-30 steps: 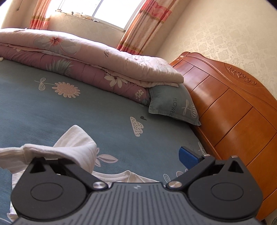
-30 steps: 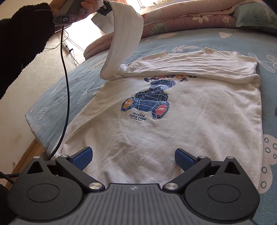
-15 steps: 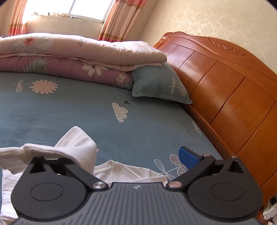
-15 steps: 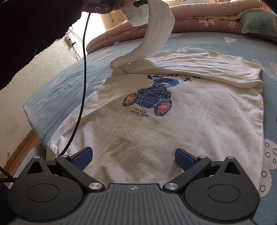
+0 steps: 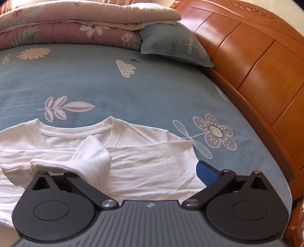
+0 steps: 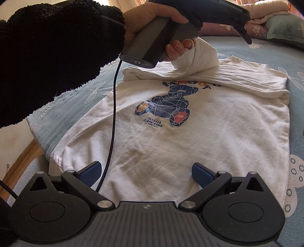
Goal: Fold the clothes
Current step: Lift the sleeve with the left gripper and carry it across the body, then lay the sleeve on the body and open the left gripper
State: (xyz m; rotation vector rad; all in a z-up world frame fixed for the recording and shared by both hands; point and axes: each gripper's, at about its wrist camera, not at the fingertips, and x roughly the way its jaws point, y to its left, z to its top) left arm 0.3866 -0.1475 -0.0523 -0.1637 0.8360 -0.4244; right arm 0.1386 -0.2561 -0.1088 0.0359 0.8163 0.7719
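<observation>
- The bed (image 5: 79, 79) wears a blue sheet printed with flowers and clouds; a wooden headboard (image 5: 252, 62) runs along its far side.
- Folded quilts (image 5: 79, 24) lie stacked at the far edge, with a pillow (image 5: 171, 47) reading "FLOWERS" just beside them, part tucked under the stack.
- The T-shirt (image 6: 190, 136) lies flat on the bed, front up, with a geometric bear print and the words "CRYSTAL CLEAR PURE"; the lettering above the bear is partly covered by folded cloth, and the smallest line is too fine to read.
- A sleeve (image 5: 93, 157) is bunched above the shirt's chest.
- The left hand-held gripper (image 5: 133, 171) has its fingers spread wide, the sleeve draped over the left one, which is hidden; whether it grips the cloth cannot be told.
- A hand (image 6: 152, 17) in a black fleece cuff holds it.
- The right hand-held gripper (image 6: 145, 172) is spread wide and holds nothing, hovering over the hem.
</observation>
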